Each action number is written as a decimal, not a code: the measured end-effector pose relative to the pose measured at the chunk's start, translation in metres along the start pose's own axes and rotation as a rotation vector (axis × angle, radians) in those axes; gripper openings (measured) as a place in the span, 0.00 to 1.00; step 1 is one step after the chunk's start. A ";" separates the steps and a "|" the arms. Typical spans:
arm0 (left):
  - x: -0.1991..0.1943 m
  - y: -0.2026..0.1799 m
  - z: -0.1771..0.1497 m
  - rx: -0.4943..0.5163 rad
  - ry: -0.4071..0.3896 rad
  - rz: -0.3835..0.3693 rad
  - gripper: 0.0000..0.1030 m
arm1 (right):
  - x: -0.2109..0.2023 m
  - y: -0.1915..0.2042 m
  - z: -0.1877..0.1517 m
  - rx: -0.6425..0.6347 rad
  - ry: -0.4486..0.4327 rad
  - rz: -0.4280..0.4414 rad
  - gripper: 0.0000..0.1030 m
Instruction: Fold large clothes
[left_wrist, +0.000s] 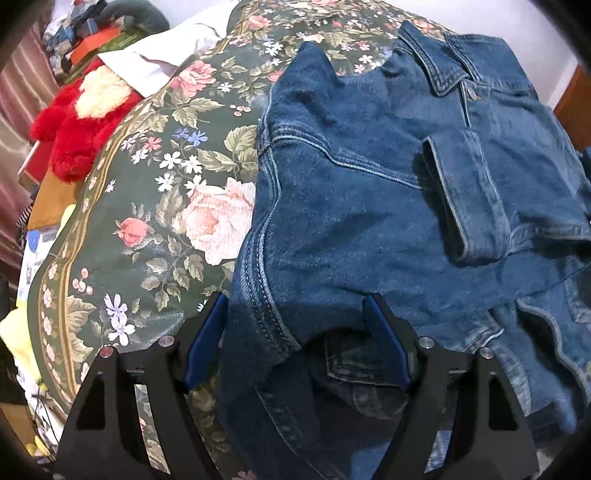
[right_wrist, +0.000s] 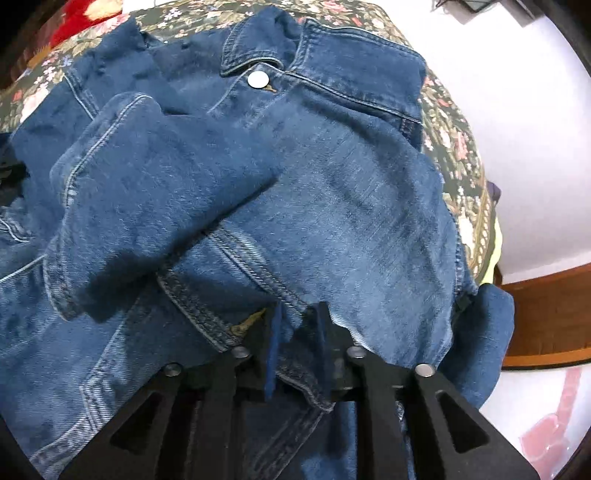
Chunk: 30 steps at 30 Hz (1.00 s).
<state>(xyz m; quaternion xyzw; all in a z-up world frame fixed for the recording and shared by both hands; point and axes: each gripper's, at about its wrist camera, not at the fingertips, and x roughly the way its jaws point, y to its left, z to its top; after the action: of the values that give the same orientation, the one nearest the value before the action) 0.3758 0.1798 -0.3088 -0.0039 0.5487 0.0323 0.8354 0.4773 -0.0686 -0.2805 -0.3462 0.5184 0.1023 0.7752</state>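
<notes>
A blue denim jacket (left_wrist: 369, 192) lies on a dark green floral bedspread (left_wrist: 147, 229), collar at the far end, both sleeves folded across its front. My left gripper (left_wrist: 295, 314) is open, its blue-padded jaws wide apart around the jacket's left side fold near the hem. In the right wrist view the jacket (right_wrist: 332, 192) fills the frame with its metal collar button (right_wrist: 258, 79). My right gripper (right_wrist: 297, 325) is shut on a fold of the jacket's lower edge.
A red and cream plush toy (left_wrist: 81, 114), a white pillow (left_wrist: 166, 55) and boxes sit at the bed's far left. A white wall (right_wrist: 517, 129) and a wooden edge (right_wrist: 546, 317) lie to the right.
</notes>
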 end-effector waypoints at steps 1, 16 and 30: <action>0.000 -0.004 -0.002 0.020 -0.005 0.014 0.74 | 0.000 -0.001 -0.002 -0.002 -0.007 -0.059 0.80; -0.024 0.012 -0.017 -0.056 -0.043 -0.023 0.74 | -0.080 0.005 0.022 0.019 -0.245 0.109 0.94; -0.037 0.029 -0.029 -0.075 -0.060 -0.095 0.74 | -0.030 0.137 0.083 -0.149 -0.048 0.263 0.94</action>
<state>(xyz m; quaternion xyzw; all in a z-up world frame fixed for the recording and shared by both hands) 0.3326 0.2052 -0.2853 -0.0603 0.5210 0.0135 0.8513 0.4537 0.0920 -0.2945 -0.3291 0.5316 0.2494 0.7395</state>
